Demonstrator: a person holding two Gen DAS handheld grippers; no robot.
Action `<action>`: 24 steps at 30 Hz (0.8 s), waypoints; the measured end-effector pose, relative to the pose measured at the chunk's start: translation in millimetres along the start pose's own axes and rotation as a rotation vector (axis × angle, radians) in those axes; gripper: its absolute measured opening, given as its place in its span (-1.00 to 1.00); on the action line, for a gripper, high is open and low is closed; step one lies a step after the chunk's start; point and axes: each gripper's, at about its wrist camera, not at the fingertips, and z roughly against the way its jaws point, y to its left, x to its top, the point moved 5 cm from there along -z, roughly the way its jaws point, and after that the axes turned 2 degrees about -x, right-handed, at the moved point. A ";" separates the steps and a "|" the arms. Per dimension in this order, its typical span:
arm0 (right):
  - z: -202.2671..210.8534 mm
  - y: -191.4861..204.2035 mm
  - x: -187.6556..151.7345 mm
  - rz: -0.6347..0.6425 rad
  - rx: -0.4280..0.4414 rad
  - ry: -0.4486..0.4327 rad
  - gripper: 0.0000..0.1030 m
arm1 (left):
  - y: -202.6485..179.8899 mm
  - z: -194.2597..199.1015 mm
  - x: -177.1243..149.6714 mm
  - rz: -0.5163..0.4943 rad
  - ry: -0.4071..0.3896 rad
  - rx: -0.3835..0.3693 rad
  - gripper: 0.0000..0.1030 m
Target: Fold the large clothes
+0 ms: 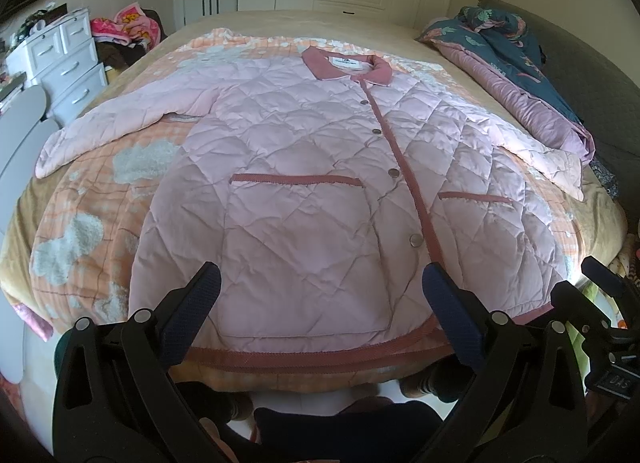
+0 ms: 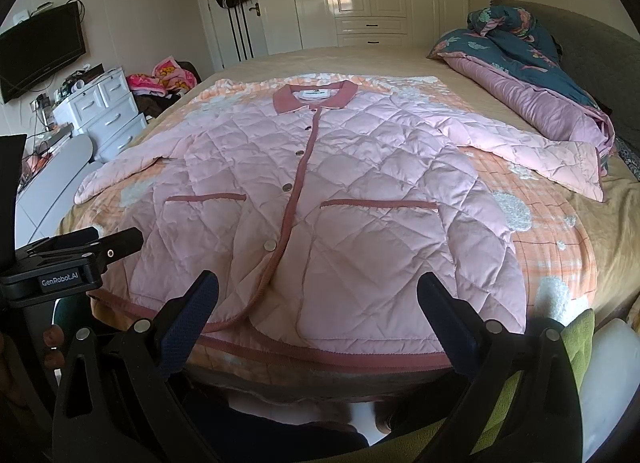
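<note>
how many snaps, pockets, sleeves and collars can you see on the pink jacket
On the pink quilted jacket:
snap buttons: 4
pockets: 2
sleeves: 2
collar: 1
Total: 9

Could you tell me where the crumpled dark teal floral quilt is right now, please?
The crumpled dark teal floral quilt lies along the bed's right edge in both views, beside the pink quilted jacket's outstretched sleeve.

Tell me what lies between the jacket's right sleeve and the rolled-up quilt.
Nothing: in the right wrist view the pink quilted jacket's sleeve ends against the rolled purple-and-teal quilt, its cuff touching or overlapping the quilt's end.
</note>
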 end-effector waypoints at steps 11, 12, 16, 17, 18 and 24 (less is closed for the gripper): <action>0.0 -1.2 -1.1 0.000 -0.003 0.001 0.92 | -5.5 -1.3 2.1 -0.019 -0.001 0.002 0.84; -0.1 -1.2 -1.1 0.000 -0.002 0.001 0.92 | -4.6 -1.4 1.7 -0.017 0.001 0.002 0.84; -0.5 -1.4 -1.3 -0.001 -0.002 0.003 0.92 | -5.2 -1.3 1.8 -0.018 0.000 0.000 0.84; -0.7 -1.5 -1.5 -0.001 -0.002 0.003 0.92 | -5.4 -1.2 1.7 -0.019 0.000 0.001 0.84; -0.7 -1.3 -1.7 0.001 -0.003 0.002 0.92 | -5.2 -1.3 1.6 -0.018 0.000 0.000 0.84; -1.3 -1.4 -1.7 0.000 -0.002 0.003 0.92 | -5.7 -1.9 2.0 -0.019 0.001 -0.005 0.84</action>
